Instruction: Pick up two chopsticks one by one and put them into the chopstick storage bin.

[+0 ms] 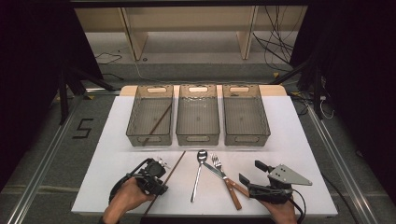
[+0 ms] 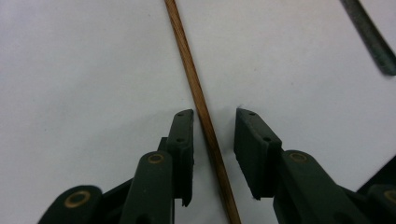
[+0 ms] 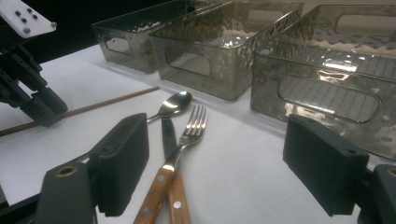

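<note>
Three grey bins (image 1: 198, 116) line the white tabletop (image 1: 289, 140), shelving (image 1: 187, 28) behind.

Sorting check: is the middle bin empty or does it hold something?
Empty. The middle bin shows just its bare ribbed floor in the high view, while the left bin holds a chopstick.

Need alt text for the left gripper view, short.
Seen from above, a thin wooden chopstick lies on a white table and runs between the two black pads of the left gripper, which straddle it with a small gap on each side. The dark tip of another utensil crosses the top right corner.
</note>
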